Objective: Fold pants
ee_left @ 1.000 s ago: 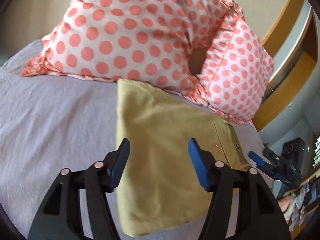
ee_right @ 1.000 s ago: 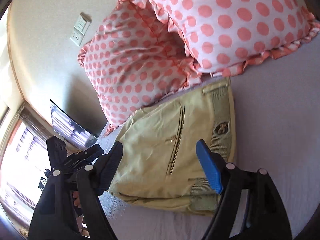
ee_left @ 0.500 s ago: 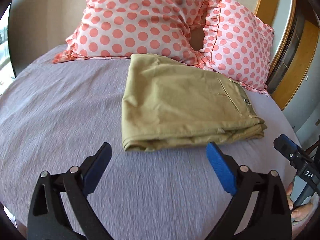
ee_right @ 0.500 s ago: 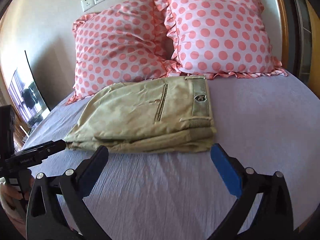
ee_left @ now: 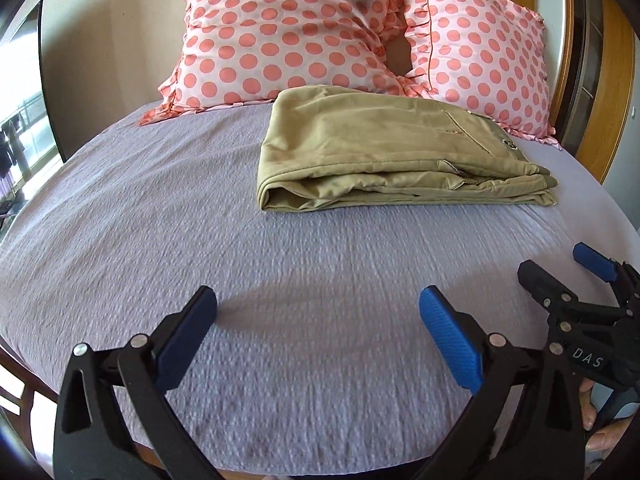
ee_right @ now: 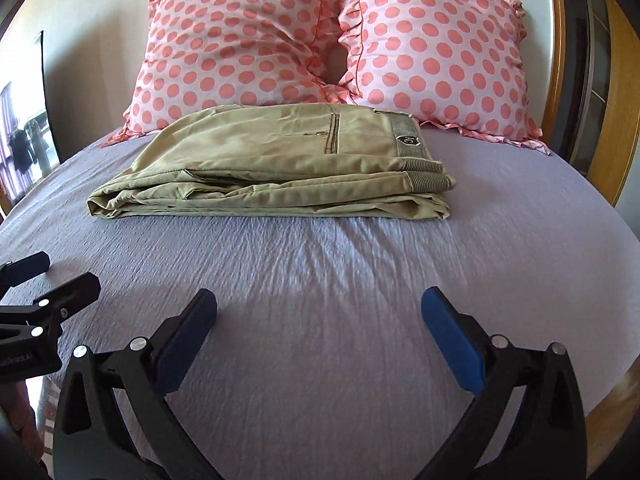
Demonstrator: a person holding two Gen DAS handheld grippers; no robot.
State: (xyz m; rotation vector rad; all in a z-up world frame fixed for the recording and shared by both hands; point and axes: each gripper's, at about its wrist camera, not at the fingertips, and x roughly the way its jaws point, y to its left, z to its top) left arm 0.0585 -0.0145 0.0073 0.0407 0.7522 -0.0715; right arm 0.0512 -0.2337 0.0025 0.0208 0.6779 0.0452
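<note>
The khaki pants (ee_left: 384, 156) lie folded in a compact stack on the lilac bed sheet (ee_left: 200, 248), just in front of the pillows; they also show in the right wrist view (ee_right: 280, 160), waistband to the right. My left gripper (ee_left: 318, 316) is open and empty, low over the sheet, well short of the pants. My right gripper (ee_right: 319, 316) is open and empty too, also near the bed's front edge. The right gripper shows at the right edge of the left wrist view (ee_left: 568, 280), and the left gripper at the left edge of the right wrist view (ee_right: 44, 280).
Two pink polka-dot pillows (ee_left: 296, 28) (ee_right: 432, 48) lean against the wall behind the pants. A wooden headboard frame (ee_right: 560, 80) stands at the right. A dark screen (ee_right: 24, 120) is at the left. The bed's wooden edge (ee_right: 616, 392) runs at the lower right.
Both grippers have pulled back from over the pants toward the bed's front edge and opened wider. The pants stay folded where they were.
</note>
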